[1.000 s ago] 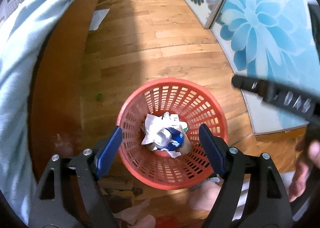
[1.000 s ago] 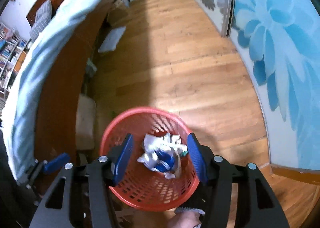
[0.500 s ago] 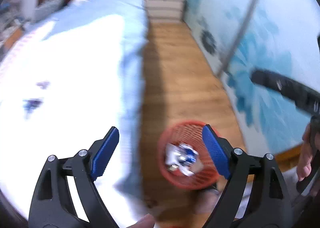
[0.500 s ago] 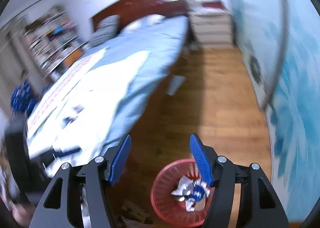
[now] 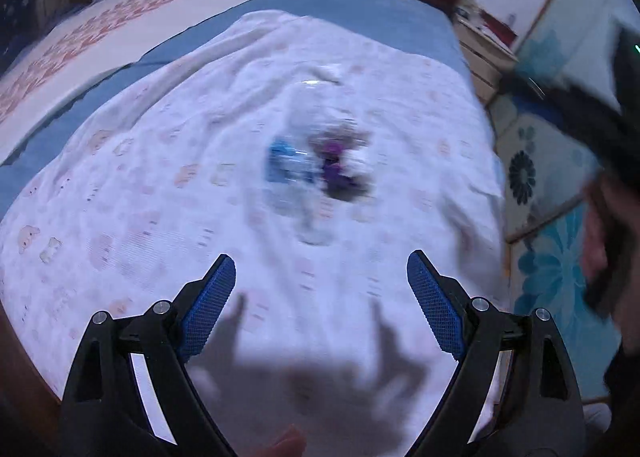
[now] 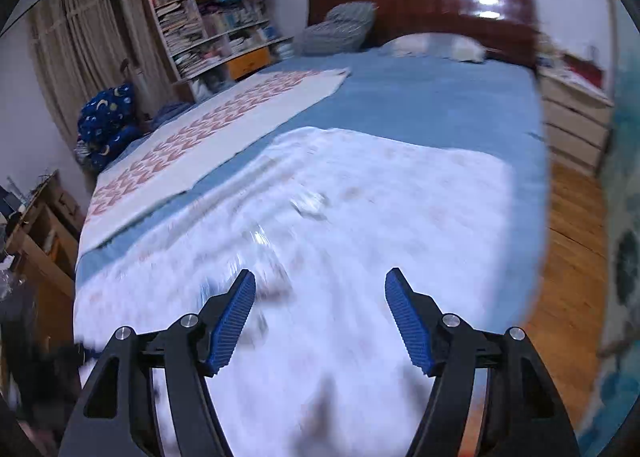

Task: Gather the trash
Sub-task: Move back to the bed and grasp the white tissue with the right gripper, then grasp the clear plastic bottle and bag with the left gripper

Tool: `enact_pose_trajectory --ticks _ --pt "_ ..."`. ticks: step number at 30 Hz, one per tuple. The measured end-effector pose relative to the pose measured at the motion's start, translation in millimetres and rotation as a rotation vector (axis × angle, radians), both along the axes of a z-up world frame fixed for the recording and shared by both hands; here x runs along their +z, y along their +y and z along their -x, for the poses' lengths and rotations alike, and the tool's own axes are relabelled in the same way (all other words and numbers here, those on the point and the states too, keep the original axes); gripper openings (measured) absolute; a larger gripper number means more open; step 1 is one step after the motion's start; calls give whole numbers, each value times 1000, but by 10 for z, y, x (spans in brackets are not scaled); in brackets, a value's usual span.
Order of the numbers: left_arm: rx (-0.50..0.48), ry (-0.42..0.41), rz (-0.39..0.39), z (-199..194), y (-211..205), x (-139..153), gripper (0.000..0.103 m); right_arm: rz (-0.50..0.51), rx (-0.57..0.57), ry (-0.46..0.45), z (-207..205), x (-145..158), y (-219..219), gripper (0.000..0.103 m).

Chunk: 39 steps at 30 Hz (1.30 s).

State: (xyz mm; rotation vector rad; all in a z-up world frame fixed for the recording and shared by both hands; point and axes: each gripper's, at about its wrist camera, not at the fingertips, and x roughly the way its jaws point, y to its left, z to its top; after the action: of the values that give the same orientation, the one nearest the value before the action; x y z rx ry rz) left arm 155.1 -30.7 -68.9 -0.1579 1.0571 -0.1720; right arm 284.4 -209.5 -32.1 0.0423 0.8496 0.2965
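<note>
In the left wrist view, blurred trash lies on a white blanket (image 5: 160,185) on the bed: a clear plastic bottle with a blue label (image 5: 292,171) and a dark purple wrapper (image 5: 340,173) beside it. My left gripper (image 5: 320,281) is open and empty, above the blanket, short of the trash. My right gripper (image 6: 320,289) is open and empty over the same blanket (image 6: 380,185). A blurred clear bottle (image 6: 264,253) lies just beyond its left finger. A small clear piece (image 6: 310,205) lies farther up. The red basket is out of view.
The bed has a blue sheet (image 6: 420,97), a patterned white cloth (image 6: 224,121) and a dark wooden headboard (image 6: 432,5). A bookshelf (image 6: 212,25) stands at the left, white drawers (image 6: 576,117) and wood floor (image 6: 572,237) at the right. A floral wall panel (image 5: 552,269) is right.
Both grippers have swung up from the red basket on the floor to the bed. The basket has left both views. Both stay open and empty.
</note>
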Motion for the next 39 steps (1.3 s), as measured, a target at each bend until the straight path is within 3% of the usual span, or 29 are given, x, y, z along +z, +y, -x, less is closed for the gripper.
enact_pose_trajectory --ticks 3,5,13,16,17,20,25,29,31,34,39 --pt "16 26 12 -141 207 -86 87 66 -21 42 -713 -246 383 68" --pt "31 40 33 -229 375 -122 87 59 -56 105 -1116 -495 598 68" --pt "83 36 94 -462 744 -94 87 60 -118 254 -1929 -1385 1060 65" --pt "99 57 108 -512 831 -148 87 103 -143 301 -2041 -1644 1118 49" --pt "103 63 111 -520 841 -161 87 80 -150 286 -2039 -1648 1106 31" --pt "90 89 94 -546 803 -221 87 74 -138 260 -1989 -1608 1063 20" --pt "32 107 98 -575 561 -290 87 22 -113 157 -1670 -1149 850 19" --pt "-33 108 69 -703 262 -329 87 -43 -58 77 -1004 -684 586 19" --pt "-75 113 18 -810 89 -373 87 -68 -29 60 -746 -510 465 19" --pt "-84 145 -23 -938 2 -521 87 -108 -6 51 -40 -358 171 19" --pt "-37 174 49 -966 117 -591 87 -176 -36 89 965 -400 -313 19"
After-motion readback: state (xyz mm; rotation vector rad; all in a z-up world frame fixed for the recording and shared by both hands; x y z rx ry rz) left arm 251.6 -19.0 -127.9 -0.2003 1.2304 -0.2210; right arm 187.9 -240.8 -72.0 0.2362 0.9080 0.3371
